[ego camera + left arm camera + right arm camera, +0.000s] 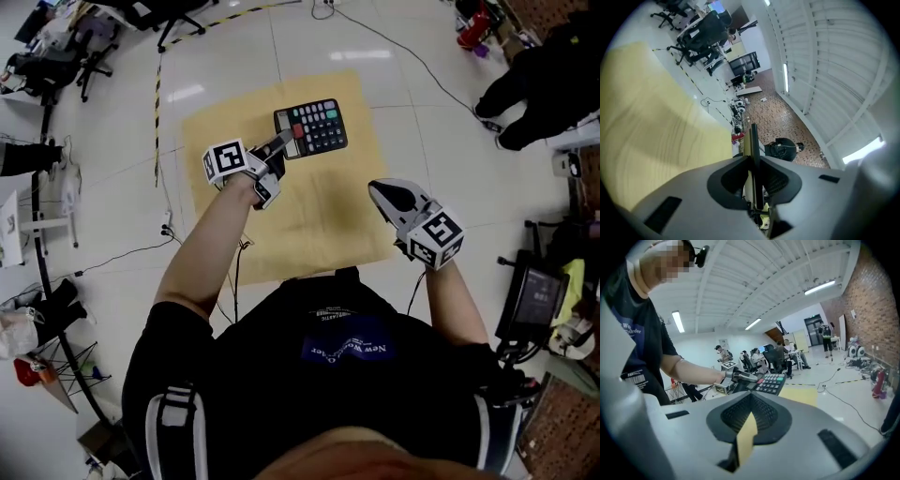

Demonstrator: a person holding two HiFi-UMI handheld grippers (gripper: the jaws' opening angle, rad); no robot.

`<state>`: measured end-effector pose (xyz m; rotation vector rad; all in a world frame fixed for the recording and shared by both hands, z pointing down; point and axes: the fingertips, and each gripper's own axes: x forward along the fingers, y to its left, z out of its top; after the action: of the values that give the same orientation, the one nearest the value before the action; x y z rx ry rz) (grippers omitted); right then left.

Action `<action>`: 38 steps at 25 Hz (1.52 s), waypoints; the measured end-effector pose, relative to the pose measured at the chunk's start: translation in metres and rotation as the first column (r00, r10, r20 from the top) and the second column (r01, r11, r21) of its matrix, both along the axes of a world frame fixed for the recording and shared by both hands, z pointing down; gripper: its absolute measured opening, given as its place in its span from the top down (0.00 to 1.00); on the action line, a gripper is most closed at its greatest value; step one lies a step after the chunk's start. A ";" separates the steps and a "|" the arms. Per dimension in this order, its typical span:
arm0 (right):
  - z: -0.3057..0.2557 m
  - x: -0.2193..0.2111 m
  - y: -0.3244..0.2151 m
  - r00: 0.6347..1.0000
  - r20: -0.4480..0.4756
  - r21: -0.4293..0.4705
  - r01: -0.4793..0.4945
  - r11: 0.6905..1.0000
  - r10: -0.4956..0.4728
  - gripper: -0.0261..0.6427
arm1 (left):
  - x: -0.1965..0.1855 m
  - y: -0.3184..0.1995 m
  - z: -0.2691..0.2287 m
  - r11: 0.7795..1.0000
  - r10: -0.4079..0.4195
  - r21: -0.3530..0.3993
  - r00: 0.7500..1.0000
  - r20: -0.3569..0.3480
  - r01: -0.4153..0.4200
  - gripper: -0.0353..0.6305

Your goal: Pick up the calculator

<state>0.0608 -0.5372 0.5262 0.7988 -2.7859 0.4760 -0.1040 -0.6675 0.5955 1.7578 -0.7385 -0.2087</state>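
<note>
Your left gripper (281, 143) has its jaws closed on the near left edge of the calculator (314, 127). In the left gripper view the calculator (753, 140) shows edge-on, a thin dark slab pinched tight between the two pads. From the right gripper view it sits tilted, keys up (772, 383), and is held clear of the yellow mat (801, 395). In the head view it hangs over the far part of that mat (319, 216), which lies flat on the white tile floor (441, 169). Your right gripper (380, 192) hovers over the mat's right edge, well apart from the calculator. Its jaws are drawn together to a thin slit with nothing between them, only a sliver of yellow showing through (749, 420). Its marker cube (439, 234) faces up toward you.
</note>
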 end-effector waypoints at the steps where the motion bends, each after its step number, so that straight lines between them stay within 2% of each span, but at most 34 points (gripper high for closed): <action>1: -0.006 -0.004 0.000 1.000 0.004 0.004 0.004 1.000 -0.004 0.98 | -0.010 0.007 -0.012 1.000 -0.009 0.011 1.000 -0.002 0.009 0.84; 6: -0.049 -0.050 0.018 0.999 0.002 0.061 0.041 0.997 -0.042 0.98 | -0.081 0.068 -0.073 0.995 -0.070 0.075 0.997 -0.025 0.072 0.84; 11: -0.084 -0.093 0.034 0.996 0.008 0.111 0.091 0.990 -0.092 0.98 | -0.138 0.136 -0.108 0.984 -0.132 0.112 0.990 -0.045 0.136 0.84; 18: -0.105 -0.140 0.049 0.990 0.066 0.100 0.121 0.988 -0.128 0.98 | -0.200 0.226 -0.124 0.963 -0.225 0.138 0.972 -0.072 0.233 0.84; 21: -0.104 -0.158 0.056 0.986 0.096 0.079 0.127 0.989 -0.134 0.98 | -0.230 0.254 -0.120 0.950 -0.280 0.133 0.959 -0.044 0.283 0.84; 23: -0.103 -0.170 0.061 0.985 0.097 0.081 0.137 0.987 -0.144 0.98 | -0.245 0.268 -0.122 0.942 -0.300 0.138 0.952 -0.055 0.305 0.84; 25: -0.102 -0.180 0.065 0.985 0.092 0.085 0.141 0.986 -0.148 0.98 | -0.253 0.280 -0.126 0.938 -0.308 0.143 0.948 -0.084 0.317 0.84; 29: -0.096 -0.186 0.068 0.988 0.065 0.076 0.137 0.988 -0.142 0.98 | -0.261 0.292 -0.117 0.934 -0.331 0.116 0.940 -0.078 0.338 0.84; 35: -0.092 -0.186 0.070 0.990 0.016 0.092 0.135 0.987 -0.137 0.98 | -0.246 0.289 -0.118 0.946 -0.285 0.126 0.951 -0.117 0.299 0.84; 38: -0.091 -0.182 0.069 0.991 0.007 0.096 0.133 0.986 -0.135 0.98 | -0.240 0.284 -0.119 0.948 -0.277 0.134 0.955 -0.107 0.290 0.84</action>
<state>-0.1215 -0.4684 0.4349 0.6232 -2.8698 0.3276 -0.3441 -0.3832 0.4767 1.7637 -0.9313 -0.5451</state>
